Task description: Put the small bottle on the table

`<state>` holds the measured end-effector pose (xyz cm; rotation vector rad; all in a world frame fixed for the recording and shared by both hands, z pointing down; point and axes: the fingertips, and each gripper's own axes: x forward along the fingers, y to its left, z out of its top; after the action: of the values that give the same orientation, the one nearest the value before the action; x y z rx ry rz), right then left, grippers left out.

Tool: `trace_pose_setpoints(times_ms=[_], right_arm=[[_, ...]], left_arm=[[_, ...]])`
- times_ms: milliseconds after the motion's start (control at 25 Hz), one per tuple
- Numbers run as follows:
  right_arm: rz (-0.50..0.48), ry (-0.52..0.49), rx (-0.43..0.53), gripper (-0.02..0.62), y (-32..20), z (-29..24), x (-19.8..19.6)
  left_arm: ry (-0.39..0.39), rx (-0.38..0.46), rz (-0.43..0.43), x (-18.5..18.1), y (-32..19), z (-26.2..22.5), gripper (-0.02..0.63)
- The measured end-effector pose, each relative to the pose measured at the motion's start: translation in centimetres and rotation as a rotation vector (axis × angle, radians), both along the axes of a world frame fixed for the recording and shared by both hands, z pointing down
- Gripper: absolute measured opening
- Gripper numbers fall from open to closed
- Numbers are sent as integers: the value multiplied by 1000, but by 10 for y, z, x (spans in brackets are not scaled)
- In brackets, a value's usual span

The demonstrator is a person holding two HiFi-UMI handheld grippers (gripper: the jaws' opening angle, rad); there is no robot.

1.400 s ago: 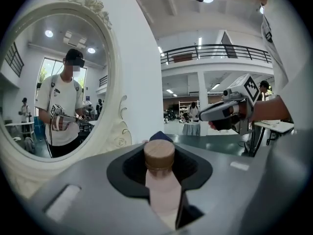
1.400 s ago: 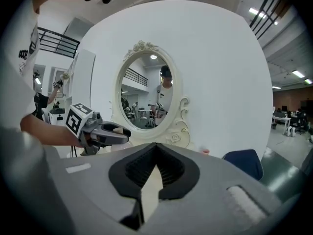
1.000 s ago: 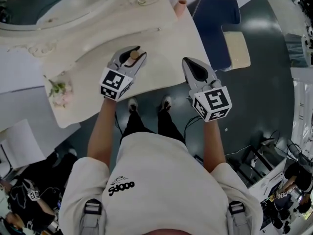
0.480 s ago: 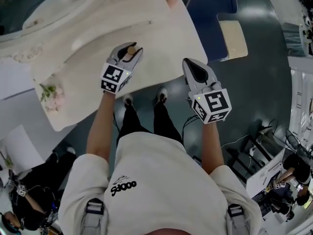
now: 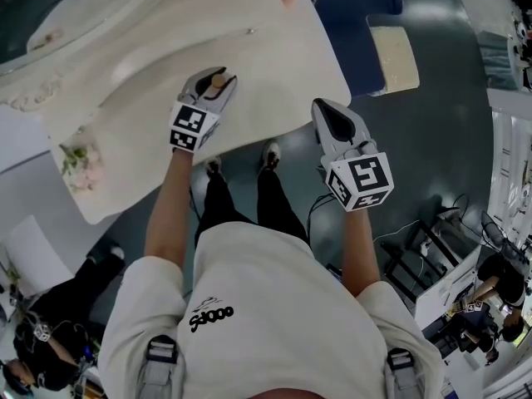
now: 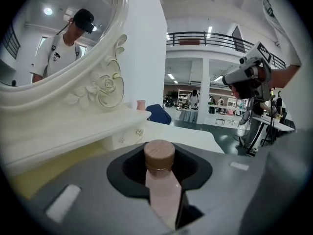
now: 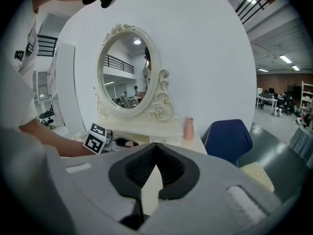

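Placement stage, seen from the head view and both gripper views. The left gripper is clenched on the small bottle, a pale pink body with a wood-coloured cap, pinched between the pads. The bottle is held over the table, inside its near edge and towards the middle of its width. Its long axis appears roughly upright, cap uppermost and base pointing down at the tabletop. The base is hidden behind the jaws, so contact with the surface cannot be confirmed. The governing relation is vertical: the table lies directly beneath the bottle, so the coming move is judged a short descent followed by release, with the axis kept upright so the bottle does not topple. The right gripper hangs off the table's near-right edge, over the floor. Its jaws are closed tip to tip on nothing, and it is the farther of the two from the bottle.
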<state>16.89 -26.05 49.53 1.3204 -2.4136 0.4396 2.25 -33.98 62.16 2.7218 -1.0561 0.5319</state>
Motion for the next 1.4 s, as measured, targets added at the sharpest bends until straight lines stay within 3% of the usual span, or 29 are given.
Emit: trace_pose_setpoints(times_ms=[320, 720, 920, 1240, 1400], right_arm=[[-16, -2, -15, 2, 1, 5, -5], [-35, 1, -24, 2, 5, 7, -9], [-38, -6, -19, 2, 4, 4, -11], [-49, -34, 21, 2, -3, -19, -10], [-98, -55, 78, 2, -21, -41, -21]], left_arm=[[2, 6, -10, -1, -4, 7, 133], [-42, 89, 8, 4, 1, 11, 133], [-31, 76, -10, 2, -2, 10, 138], [26, -4, -75, -18, 14, -8, 225], [67, 43, -134, -39, 15, -44, 224]])
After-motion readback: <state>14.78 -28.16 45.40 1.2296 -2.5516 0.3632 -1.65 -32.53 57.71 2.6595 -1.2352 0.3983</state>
